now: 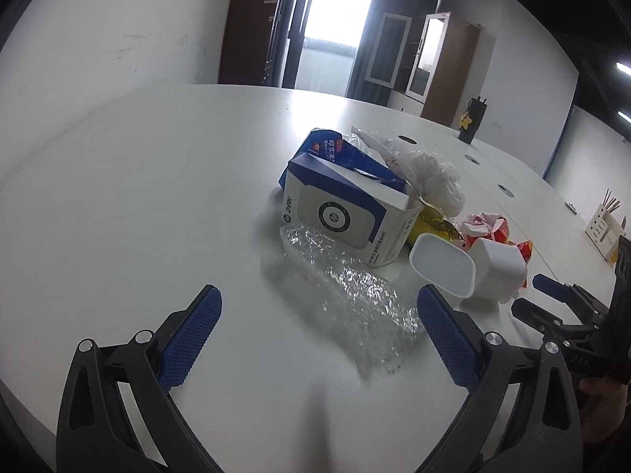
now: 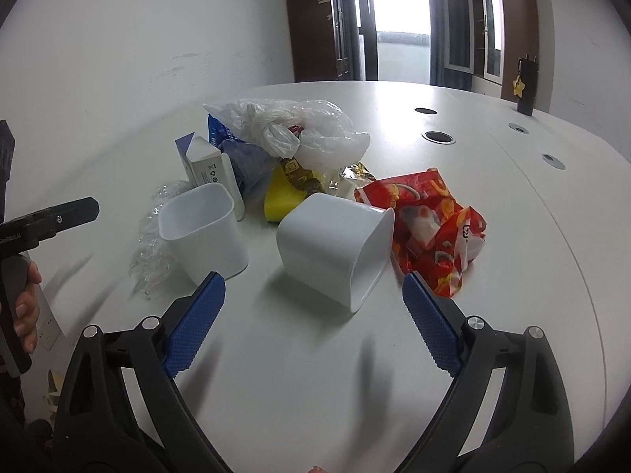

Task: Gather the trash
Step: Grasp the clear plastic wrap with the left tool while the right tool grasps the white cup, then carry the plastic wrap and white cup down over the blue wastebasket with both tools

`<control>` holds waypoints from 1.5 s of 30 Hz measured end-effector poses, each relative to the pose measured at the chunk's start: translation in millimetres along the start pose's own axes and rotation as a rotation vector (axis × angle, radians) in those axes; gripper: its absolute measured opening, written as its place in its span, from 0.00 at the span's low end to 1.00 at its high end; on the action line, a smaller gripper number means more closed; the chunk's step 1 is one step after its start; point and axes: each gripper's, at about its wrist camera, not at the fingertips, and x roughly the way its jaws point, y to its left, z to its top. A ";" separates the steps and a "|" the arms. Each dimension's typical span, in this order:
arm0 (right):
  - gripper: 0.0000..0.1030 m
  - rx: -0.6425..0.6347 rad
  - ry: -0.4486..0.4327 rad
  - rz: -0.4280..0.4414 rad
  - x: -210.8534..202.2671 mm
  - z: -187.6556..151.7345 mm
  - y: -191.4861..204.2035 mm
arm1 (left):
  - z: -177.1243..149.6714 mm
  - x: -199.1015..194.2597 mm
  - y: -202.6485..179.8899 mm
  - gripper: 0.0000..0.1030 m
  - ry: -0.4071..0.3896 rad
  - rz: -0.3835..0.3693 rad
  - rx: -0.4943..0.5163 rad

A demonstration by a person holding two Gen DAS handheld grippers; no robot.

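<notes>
A: Since neither tool holds anything, I'd say the collecting has not begun; this looks like the approach. The left gripper [image 1: 319, 329] has its blue pads wide apart above the crumpled clear wrap [image 1: 347, 295], and the right gripper [image 2: 313, 317] is just as wide, facing the tipped tub [image 2: 335, 248].

B: Where does the trash lie?

A: All in one heap on the white table [image 1: 138, 197]: a blue and white box [image 1: 339, 213], a knotted plastic bag [image 2: 295, 130], a red snack wrapper [image 2: 434, 220], something yellow [image 2: 282, 197] tucked under the bag, and the clear wrap on the near left edge of the pile.

B: And the containers?

A: Two white tubs. The upright tub [image 2: 203, 232] stands beside the box, touching the clear wrap; what shows of its inside looks empty. The tipped one lies on its side, mouth turned toward the red wrapper, and I see nothing in it. Whether either is meant as the bin, I cannot tell.

B: So the next move?

A: My guess: the left tool lowers onto the wrap and pinches it. That film is thin and springy, so the pads should bite a thick fold, not a loose edge. The right could steady or stand up the tipped tub to receive it.
</notes>
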 end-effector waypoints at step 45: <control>0.03 -0.010 -0.130 0.064 -84.3 -42.7 80.6 | -24.8 -39.2 4.0 0.28 0.017 -0.077 0.018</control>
